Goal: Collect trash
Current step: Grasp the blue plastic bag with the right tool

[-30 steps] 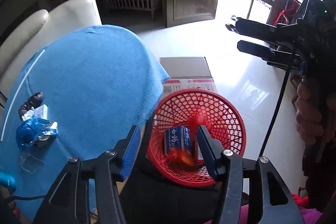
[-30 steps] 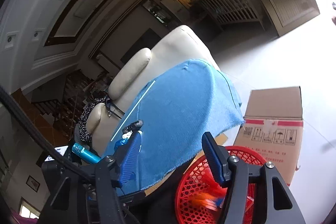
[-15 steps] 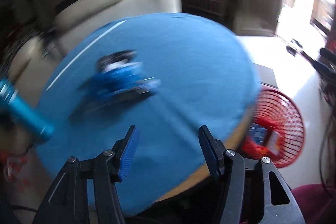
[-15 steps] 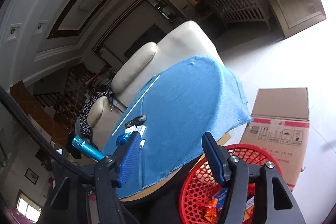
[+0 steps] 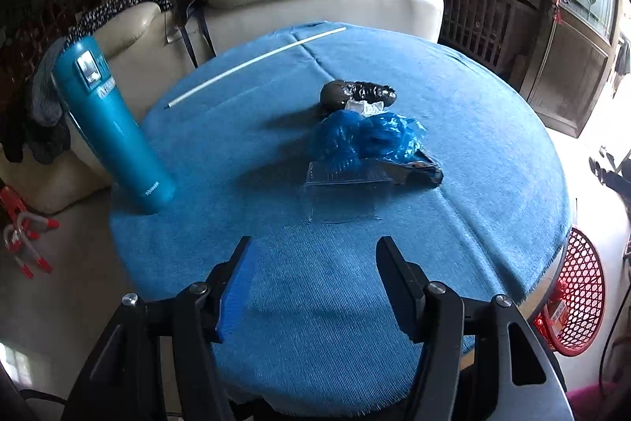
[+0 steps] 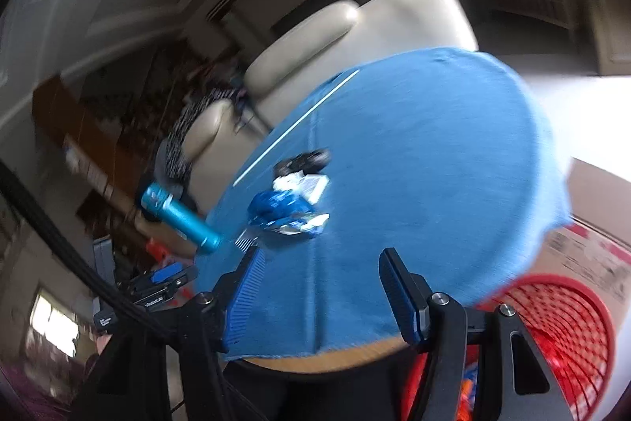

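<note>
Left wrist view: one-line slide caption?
Open left gripper faces a pile of crumpled blue plastic wrappers on the blue tablecloth, upright teal bottle left, red mesh basket right.

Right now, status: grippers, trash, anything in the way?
Left gripper open, empty. Right gripper open, empty. Trash pile on blue tablecloth, ahead of left fingers. Red basket at table edge. Teal bottle stands clear.

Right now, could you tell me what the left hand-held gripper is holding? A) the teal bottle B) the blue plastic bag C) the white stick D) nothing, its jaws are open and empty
D: the left hand-held gripper hovers open over bare blue cloth, while the teal bottle, blue plastic bag and white stick all lie apart from it on the table.
</note>
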